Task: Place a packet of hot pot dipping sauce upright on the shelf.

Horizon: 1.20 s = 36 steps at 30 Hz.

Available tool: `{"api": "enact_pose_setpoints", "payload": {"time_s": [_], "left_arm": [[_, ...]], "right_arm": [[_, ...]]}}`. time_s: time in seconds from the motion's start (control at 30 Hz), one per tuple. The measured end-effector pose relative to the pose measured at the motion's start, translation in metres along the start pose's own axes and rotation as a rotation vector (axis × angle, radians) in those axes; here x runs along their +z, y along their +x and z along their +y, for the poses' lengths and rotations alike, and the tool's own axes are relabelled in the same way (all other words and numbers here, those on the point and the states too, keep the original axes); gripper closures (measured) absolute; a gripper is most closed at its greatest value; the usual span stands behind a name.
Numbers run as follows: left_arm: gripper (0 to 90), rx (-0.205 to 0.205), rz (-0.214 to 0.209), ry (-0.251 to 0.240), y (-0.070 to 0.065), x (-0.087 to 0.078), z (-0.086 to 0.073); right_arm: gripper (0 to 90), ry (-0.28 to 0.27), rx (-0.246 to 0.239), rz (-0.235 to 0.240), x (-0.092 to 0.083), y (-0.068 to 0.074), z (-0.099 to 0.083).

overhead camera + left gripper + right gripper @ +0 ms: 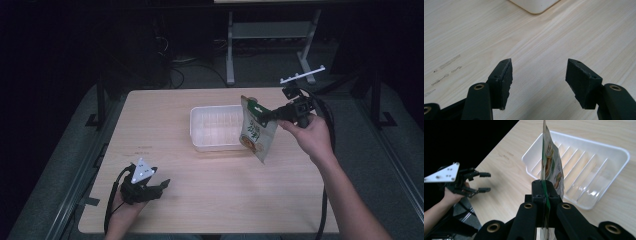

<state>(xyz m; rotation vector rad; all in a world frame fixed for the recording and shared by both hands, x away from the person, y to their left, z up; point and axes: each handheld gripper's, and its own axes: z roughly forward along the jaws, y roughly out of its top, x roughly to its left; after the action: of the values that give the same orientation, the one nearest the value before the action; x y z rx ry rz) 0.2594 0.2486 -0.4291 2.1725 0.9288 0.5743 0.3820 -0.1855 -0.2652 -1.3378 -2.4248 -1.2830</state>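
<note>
The right gripper (264,114) clamps a snack bag (256,133), hanging at the right edge of the white tray (199,131); the left gripper (161,186) rests near left, jaws apart

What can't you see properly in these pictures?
- Pouch lettering: too small in the high view, edge-on in the right gripper view.
- Tray: cut off by the top edge in the left gripper view.
- Pouch's bottom: hidden behind the right gripper.
</note>
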Motion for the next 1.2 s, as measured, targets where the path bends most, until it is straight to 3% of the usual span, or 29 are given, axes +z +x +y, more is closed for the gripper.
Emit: {"api": "enact_pose_setpoints", "payload": {"time_s": [0.5, 0.63, 0.7, 1.07, 1.13, 1.2], "left_arm": [[37.4, -0.007, 0.001, -0.004, 0.001, -0.002, -0.001], [37.4, -0.008, 0.0, -0.006, 0.001, -0.002, -0.002], [37.4, -0.008, 0.001, -0.001, 0.002, -0.002, -0.002], [37.4, -0.007, 0.006, -0.011, 0.001, -0.002, -0.002], [37.4, -0.004, 0.006, -0.017, 0.0, -0.003, -0.002], [37.4, -0.002, 0.007, -0.02, -0.001, -0.003, -0.002]], "right_arm": [[89.5, -0.007, 0.052, -0.069, 0.02, -0.009, 0.046], [89.5, -0.026, 0.074, -0.091, 0.025, -0.012, 0.055], [89.5, -0.05, 0.108, -0.104, 0.027, -0.016, 0.062], [89.1, -0.086, 0.187, -0.197, 0.03, -0.032, 0.069], [89.1, -0.087, 0.188, -0.231, 0.031, -0.034, 0.069], [89.1, -0.088, 0.191, -0.234, 0.031, -0.034, 0.069]]}}
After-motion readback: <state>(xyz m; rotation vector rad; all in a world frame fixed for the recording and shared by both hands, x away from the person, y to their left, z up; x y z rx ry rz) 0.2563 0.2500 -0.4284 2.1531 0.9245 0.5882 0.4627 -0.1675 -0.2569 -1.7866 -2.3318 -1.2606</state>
